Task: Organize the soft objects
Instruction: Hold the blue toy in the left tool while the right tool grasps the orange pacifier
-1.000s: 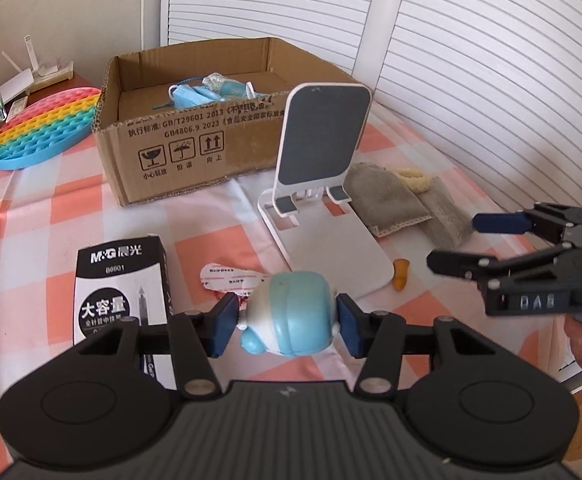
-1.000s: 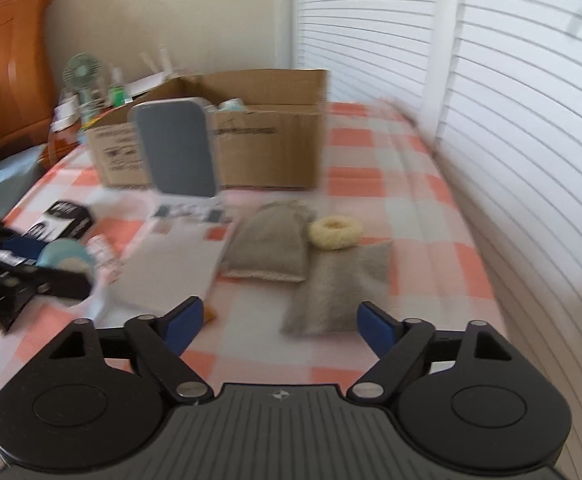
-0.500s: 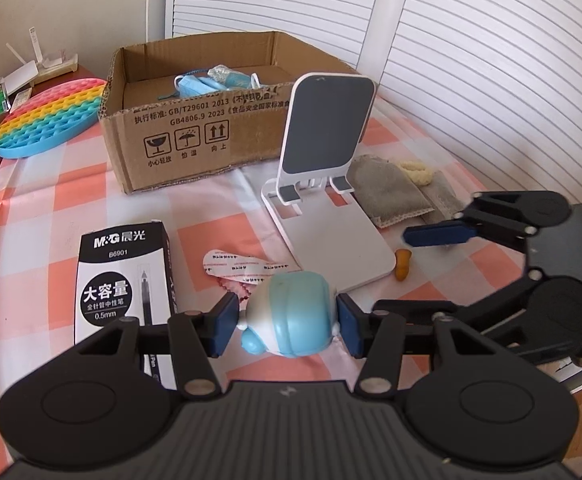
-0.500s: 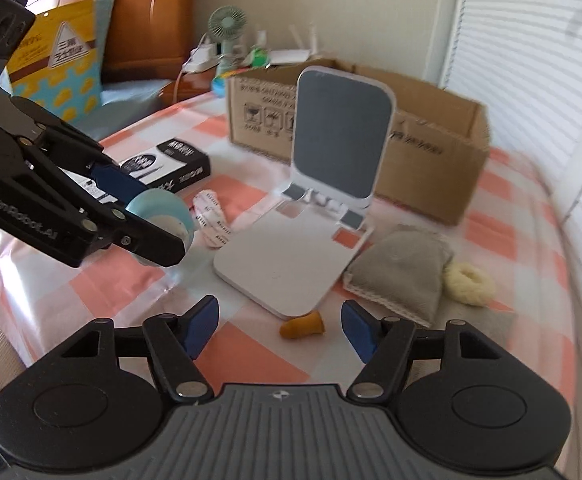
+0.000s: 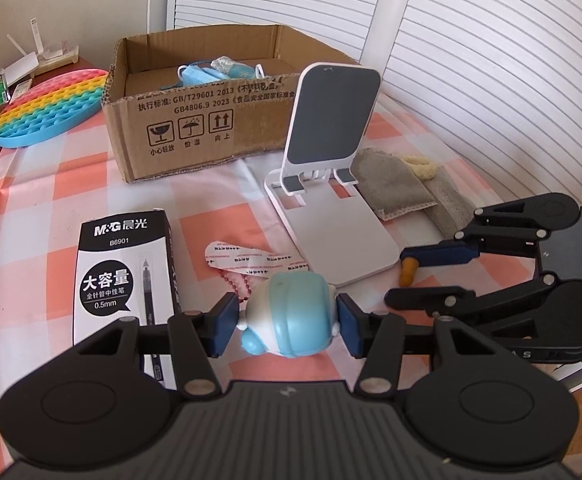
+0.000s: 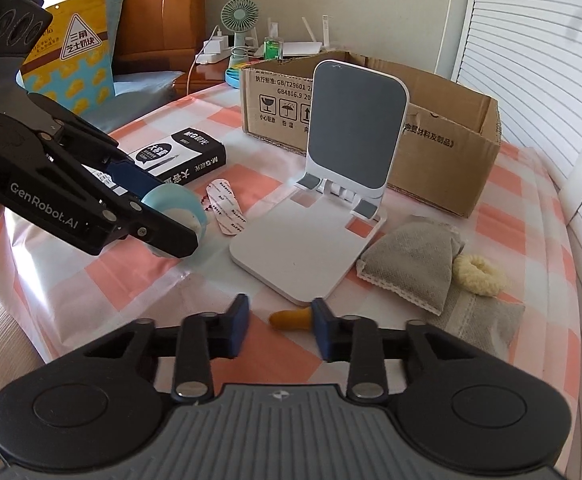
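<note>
**Two tongs at work over a checked tabletop**

The left tongs (image 5: 287,322) are clamped on a pale blue and white soft toy (image 5: 289,316), both pads pressed to its sides, holding it above the tabletop (image 5: 51,184) just in front of a black M&G pen box (image 5: 125,276). A printed tag on a red bead chain (image 5: 247,262) hangs from the toy onto the cloth. The right tongs (image 6: 279,326) have just been closing; a small orange rubbery piece (image 6: 291,319) lies between their pads, its right end against the right pad and a gap on the left, so no firm grip can be told. Behind it stands a white phone stand (image 6: 331,184). To the right lie a grey fabric pouch (image 6: 411,258), a second grey cloth (image 6: 479,316) and a cream scrunchie (image 6: 477,276) touching the pouch. An open cardboard box (image 5: 195,120) at the rear holds blue face masks (image 5: 199,74); a rainbow pop-it mat (image 5: 47,108) leans beside its left wall.
</note>
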`<action>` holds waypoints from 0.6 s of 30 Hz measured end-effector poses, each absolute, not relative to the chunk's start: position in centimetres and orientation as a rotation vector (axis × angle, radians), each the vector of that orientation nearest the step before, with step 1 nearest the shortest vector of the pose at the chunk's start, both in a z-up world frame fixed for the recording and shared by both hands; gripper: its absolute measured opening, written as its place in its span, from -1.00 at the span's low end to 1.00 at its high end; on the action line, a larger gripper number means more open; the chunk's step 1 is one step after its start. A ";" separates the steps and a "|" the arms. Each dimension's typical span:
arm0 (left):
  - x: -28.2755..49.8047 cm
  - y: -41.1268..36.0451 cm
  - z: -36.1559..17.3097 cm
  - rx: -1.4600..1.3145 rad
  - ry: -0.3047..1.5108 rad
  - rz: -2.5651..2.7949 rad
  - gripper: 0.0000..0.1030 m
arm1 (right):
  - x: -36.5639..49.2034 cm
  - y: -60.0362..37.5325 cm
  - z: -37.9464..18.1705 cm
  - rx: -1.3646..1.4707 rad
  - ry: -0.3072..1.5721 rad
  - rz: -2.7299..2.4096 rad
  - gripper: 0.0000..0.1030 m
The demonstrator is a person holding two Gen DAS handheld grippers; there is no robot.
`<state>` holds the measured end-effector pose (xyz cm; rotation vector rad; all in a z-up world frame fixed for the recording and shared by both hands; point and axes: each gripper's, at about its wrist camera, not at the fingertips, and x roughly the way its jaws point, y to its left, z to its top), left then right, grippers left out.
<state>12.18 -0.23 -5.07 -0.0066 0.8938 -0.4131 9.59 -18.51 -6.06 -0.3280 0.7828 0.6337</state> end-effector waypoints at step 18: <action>10.3 -0.9 -3.3 0.111 0.909 -0.561 -0.04 | 7.4 -18.0 -3.3 -0.356 0.746 0.616 -0.50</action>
